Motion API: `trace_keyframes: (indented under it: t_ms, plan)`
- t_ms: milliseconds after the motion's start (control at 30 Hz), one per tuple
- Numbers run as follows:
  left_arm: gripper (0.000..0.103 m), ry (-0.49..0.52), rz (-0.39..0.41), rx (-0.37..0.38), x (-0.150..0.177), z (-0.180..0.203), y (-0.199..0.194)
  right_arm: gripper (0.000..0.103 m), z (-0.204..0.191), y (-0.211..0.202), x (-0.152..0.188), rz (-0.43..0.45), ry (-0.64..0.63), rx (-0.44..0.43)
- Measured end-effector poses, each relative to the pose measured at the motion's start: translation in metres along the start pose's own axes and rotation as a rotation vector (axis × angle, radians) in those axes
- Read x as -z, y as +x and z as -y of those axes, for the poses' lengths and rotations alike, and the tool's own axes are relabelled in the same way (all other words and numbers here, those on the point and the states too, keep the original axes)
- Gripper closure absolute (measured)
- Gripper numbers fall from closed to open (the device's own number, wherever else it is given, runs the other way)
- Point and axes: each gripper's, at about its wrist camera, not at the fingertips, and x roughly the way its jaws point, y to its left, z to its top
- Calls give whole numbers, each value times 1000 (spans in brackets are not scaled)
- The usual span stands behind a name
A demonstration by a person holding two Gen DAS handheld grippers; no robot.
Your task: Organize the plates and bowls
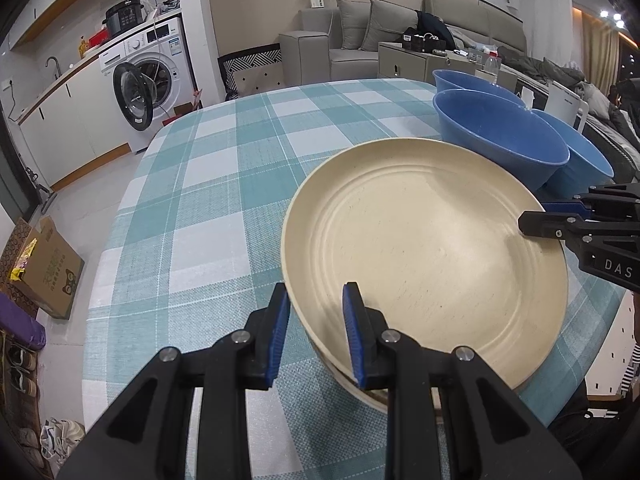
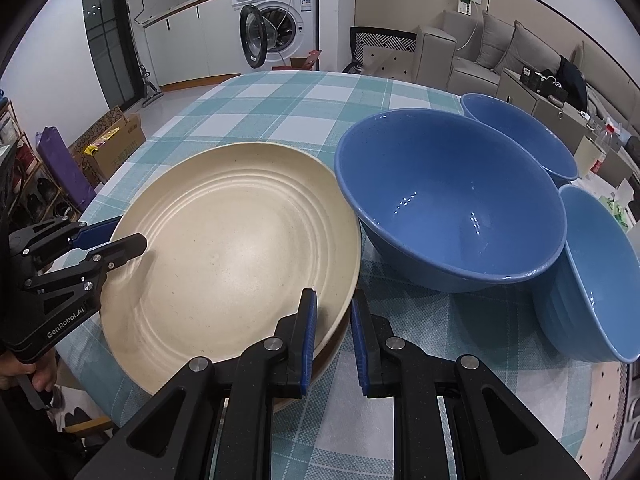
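Observation:
A cream ribbed plate [image 1: 424,252] [image 2: 236,248] lies on top of another cream plate on the checked tablecloth. My left gripper [image 1: 316,320] is open, its fingers straddling the plate's near-left rim without pinching it; it also shows in the right wrist view [image 2: 116,236]. My right gripper [image 2: 334,328] is open, its fingers either side of the opposite rim; it also shows in the left wrist view [image 1: 536,216]. Three blue bowls stand beside the plates: a large one [image 2: 452,204] [image 1: 500,136], one behind it [image 2: 520,136] and one at the right [image 2: 592,276].
The table [image 1: 224,168] has a teal and white checked cloth. A washing machine [image 1: 148,68] with its door open, a sofa [image 1: 360,36] and a cardboard box [image 1: 48,268] on the floor stand around it.

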Motion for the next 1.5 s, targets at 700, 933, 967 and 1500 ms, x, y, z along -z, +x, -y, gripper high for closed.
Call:
trace_keyframes:
  t_ms: [700,933,967,1500]
  plan:
    - [77,56,-44,-16,5,7,2,84,-17,6,10,-40,-93,97]
    - [72,68,-56,-9,6,11,4,83,-14,9,14,-63,-96,89]
    - [71,68,-56,-8,6,11,4,83,-13,9,14,-62,-93,85]
    - [58,75,-57,3,6,14,5,77,-13,10,14,-69,-96,51]
